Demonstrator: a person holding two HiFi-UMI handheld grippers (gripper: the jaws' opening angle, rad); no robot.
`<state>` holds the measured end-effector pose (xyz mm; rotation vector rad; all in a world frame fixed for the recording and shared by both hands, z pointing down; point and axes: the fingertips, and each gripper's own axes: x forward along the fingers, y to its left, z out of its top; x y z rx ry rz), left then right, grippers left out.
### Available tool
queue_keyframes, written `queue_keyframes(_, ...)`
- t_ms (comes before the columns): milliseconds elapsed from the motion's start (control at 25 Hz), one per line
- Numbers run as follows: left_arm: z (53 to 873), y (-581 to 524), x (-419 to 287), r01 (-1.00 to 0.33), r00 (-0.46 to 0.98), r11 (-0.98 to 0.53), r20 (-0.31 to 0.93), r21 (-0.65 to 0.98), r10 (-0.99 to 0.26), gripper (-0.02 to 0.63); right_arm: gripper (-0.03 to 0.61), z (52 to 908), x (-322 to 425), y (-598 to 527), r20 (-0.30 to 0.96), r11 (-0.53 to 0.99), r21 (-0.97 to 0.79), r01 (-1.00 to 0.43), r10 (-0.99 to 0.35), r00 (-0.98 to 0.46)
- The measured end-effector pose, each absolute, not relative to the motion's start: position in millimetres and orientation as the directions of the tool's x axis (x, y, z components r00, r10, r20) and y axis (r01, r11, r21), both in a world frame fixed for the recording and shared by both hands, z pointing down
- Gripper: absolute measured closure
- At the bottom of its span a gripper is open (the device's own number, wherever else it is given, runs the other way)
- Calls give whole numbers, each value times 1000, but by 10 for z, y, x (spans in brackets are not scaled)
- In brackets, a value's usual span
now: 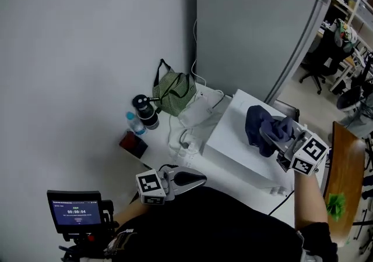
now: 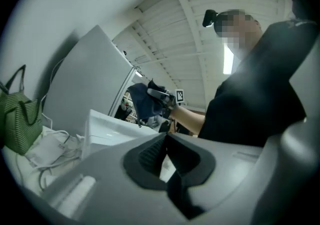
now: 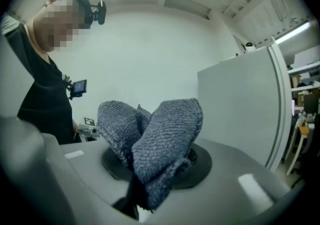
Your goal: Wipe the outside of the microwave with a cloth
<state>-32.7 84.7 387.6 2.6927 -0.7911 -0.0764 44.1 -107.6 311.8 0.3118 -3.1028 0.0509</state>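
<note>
**Two grippers, one cloth, one microwave.** Nearest is one small screen [image 1: 76, 208]. The left gripper [image 1: 200, 180], jaws pressed together on nothing, hangs at the near edge of the table [image 1: 156, 157], just before the microwave [image 1: 230, 138]. On the table stand one dark box [image 1: 134, 144], one clear bottle [image 1: 134, 123] and one black flask [image 1: 145, 112]; what either vessel holds cannot be told. The right gripper [image 1: 273, 134] pinches the bunched blue cloth [image 1: 256, 126] over the microwave's top. Beyond are one green bag [image 1: 173, 92], contents hidden, and one grey cabinet [image 1: 256, 34].
</note>
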Motion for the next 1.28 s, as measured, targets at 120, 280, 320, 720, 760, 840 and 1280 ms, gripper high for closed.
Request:
queue_keyframes(120,3920,809,-571,-566,806,-754,33,333,-591,611,456,3211,34,-1481,192,975,133,-179,-203,-960)
queue_keyframes(280,4041,658,-1145,-566,790,-733,-7,376,-613,611,456,3673,-913,-2140,528,944,328,-41,-219,-821)
queue_keyframes(320,4040,653,-1263,-564,790,-736,-17,375,-613,611,456,3838,-1125,-2257,602,934,357,6,-225,-766)
queue_keyframes(720,4128,803,-1836,-678,684,-653,-36,339,-729,611,457,5776,-1230,-2893,977,931,125,342,-176,123)
queue_keyframes(760,4141,807,-1878,-689,668,-637,-37,346,-743,611,459,5875,-1217,-2910,966,934,91,345,-167,199)
queue_keyframes(840,4156,810,-1945,-708,641,-611,-39,354,-766,611,459,6061,-1208,-2939,930,932,34,360,-161,330)
queue_keyframes(1280,4273,845,-2039,-736,591,-537,4,412,-807,611,467,7016,-1321,-2828,830,915,-64,398,-173,530)
